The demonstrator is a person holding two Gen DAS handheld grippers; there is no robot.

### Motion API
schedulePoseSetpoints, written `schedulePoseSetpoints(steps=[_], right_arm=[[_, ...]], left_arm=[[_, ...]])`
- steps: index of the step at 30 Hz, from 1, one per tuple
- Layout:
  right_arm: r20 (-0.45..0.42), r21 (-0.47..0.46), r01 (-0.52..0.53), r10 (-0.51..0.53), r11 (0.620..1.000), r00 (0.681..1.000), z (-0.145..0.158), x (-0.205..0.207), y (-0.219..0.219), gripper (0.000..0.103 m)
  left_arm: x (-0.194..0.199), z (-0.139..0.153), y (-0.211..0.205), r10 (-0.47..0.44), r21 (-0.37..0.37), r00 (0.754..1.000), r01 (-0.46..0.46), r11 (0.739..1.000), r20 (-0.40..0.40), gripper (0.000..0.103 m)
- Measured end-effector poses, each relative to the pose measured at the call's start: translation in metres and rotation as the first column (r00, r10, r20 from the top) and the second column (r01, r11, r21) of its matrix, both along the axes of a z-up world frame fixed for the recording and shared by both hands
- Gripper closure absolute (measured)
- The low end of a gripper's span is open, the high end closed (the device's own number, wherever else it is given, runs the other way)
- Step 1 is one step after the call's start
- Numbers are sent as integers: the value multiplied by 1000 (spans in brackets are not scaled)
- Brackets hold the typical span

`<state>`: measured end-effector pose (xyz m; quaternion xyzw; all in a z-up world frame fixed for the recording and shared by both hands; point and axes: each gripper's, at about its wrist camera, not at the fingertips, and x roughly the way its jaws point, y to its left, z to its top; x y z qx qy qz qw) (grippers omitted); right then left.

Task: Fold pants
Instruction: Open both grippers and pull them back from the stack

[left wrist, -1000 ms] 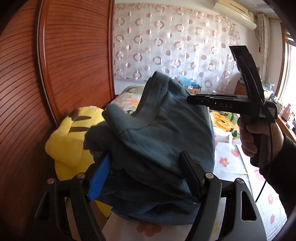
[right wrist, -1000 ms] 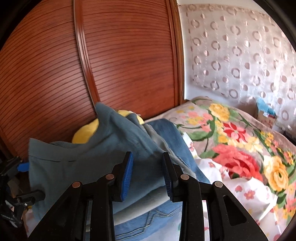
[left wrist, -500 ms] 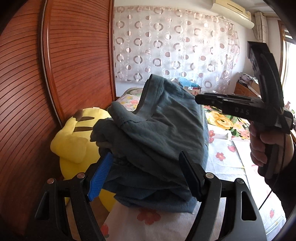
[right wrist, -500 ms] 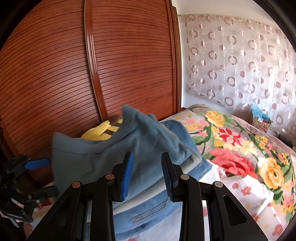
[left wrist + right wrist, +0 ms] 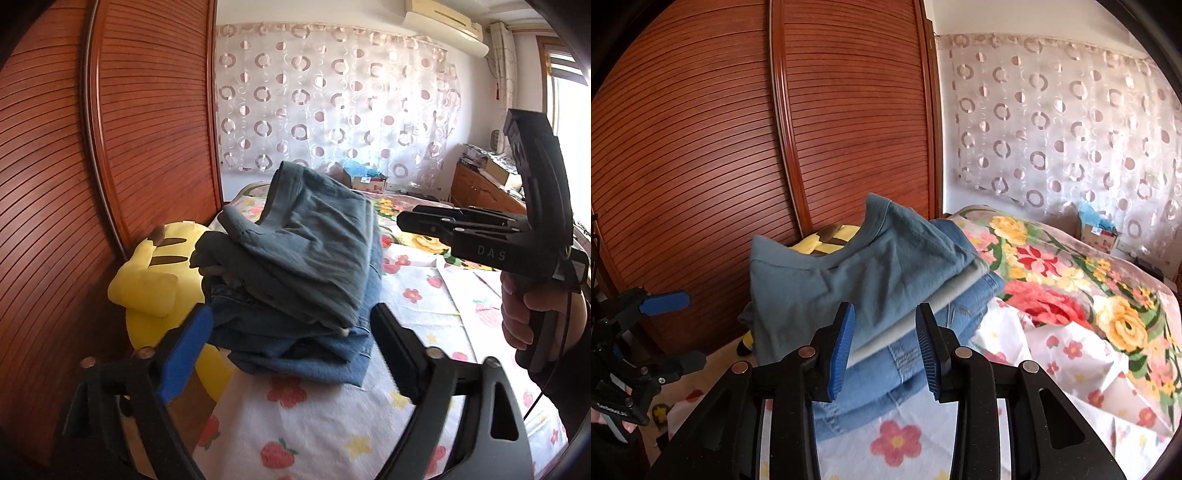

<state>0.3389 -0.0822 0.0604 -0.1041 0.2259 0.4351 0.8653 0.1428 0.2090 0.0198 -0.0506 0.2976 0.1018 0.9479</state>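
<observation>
- Both grippers are empty: my left gripper (image 5: 291, 354) has its jaws opening wide with nothing pressed between the pads, and my right gripper (image 5: 884, 347) is also opening, jaws narrower, clear of cloth.
- Folded pants (image 5: 295, 258) sit on top of a stack of jeans (image 5: 306, 347) on the bed (image 5: 424, 325), near its edge by the wardrobe (image 5: 147, 129).
- Top layer looks lumpy and tilted, waistband standing up; I judge it could slump or unfold off the stack if I brush it while backing out.
- Left blue pad (image 5: 184, 354) is just beside the stack's lower corner, so a snag there might drag the jeans.
- Yellow plush toy (image 5: 155, 280) crowds the wardrobe side, leaving little room to slide the pile that way.
- Flowered quilt (image 5: 1071, 280) bunches behind, limiting space further in.
</observation>
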Motion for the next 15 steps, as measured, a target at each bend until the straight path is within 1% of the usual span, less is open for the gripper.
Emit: schedulePoseSetpoints(steps=[1, 3, 5, 11, 15], right_arm=[[3, 1, 3, -3, 1000, 1000, 1, -4, -2, 64], [7, 5, 8, -8, 1000, 1000, 0, -15, -8, 63], [7, 11, 14, -14, 1000, 1000, 1, -23, -13, 58], [26, 19, 38, -38, 999, 999, 3, -50, -32, 48], [38, 25, 55, -56, 998, 998, 4, -65, -43, 45]], left_arm=[[-3, 1, -2, -3, 1, 1000, 3, 1000, 4, 9], [-8, 3, -6, -2, 14, 1000, 2, 1000, 10, 8], [-13, 5, -10, -1, 26, 1000, 0, 1000, 13, 2], [-27, 9, -23, -23, 28, 999, 22, 999, 26, 2], [-35, 10, -30, -32, 30, 999, 30, 999, 37, 2]])
